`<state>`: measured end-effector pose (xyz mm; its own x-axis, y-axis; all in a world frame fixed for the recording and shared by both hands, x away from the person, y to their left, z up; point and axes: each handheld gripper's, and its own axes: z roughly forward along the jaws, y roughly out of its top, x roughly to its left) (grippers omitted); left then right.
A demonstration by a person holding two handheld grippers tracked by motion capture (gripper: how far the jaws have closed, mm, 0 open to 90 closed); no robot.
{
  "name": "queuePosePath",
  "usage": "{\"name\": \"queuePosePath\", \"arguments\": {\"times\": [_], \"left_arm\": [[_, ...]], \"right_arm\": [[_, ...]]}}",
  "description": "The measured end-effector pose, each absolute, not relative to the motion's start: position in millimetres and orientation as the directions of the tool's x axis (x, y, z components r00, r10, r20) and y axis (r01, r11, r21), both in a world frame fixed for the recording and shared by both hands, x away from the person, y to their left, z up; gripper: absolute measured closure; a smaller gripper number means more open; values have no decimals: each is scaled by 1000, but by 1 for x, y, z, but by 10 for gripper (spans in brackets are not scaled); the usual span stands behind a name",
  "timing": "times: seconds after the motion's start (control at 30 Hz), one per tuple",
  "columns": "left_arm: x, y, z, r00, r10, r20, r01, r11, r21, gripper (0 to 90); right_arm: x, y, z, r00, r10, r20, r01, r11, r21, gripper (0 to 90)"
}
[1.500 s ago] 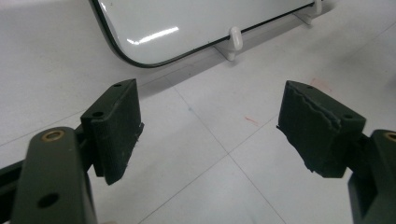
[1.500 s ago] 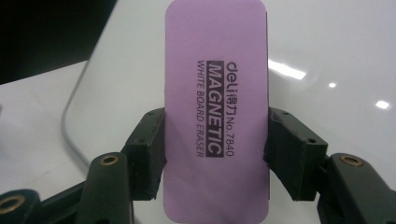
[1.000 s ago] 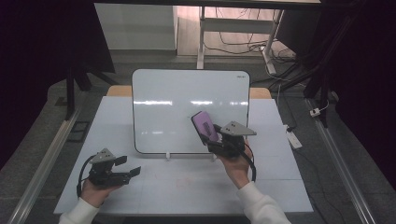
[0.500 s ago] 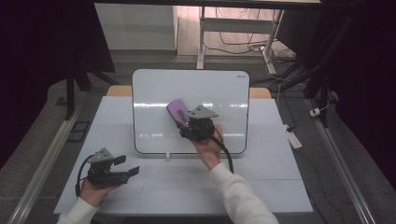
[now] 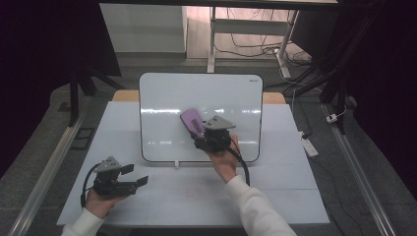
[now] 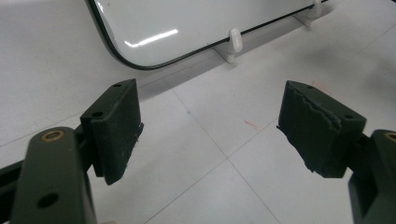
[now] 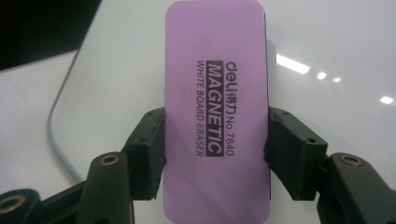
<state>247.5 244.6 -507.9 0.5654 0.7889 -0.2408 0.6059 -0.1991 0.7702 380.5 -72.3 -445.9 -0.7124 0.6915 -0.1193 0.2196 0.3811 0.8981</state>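
Right gripper view showed the right gripper (image 7: pixel 215 154) clamped on the long sides of a purple eraser (image 7: pixel 215 93), with the whiteboard (image 7: pixel 336 42) just beyond it. Nearer the person, the left gripper (image 6: pixel 210 130) rested spread apart on the table (image 6: pixel 224 186), the whiteboard's lower edge ahead of it.

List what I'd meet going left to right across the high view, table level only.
Left tongs, open above the table → purple whiteboard eraser, clamped over the whiteboard → right tongs holding it → white power strip on the floor past the table's right edge.
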Motion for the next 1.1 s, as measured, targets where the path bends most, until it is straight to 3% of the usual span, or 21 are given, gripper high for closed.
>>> {"name": "queuePosePath", "arguments": {"times": [0.13,0.5,1.1], "left_arm": [[247,246,-508,565,788,-245,606,-195,771,220],[250,243,-507,557,786,-269,612,-169,772,219],[252,233,-497,570,775,-272,581,-147,800,226]], "right_arm": [[371,-76,-452,-736,667,-116,238,415,878,406],[332,-146,-449,-716,697,-35,257,310,915,406],[319,-151,-464,-761,649,-16,251,316,915,406]]}}
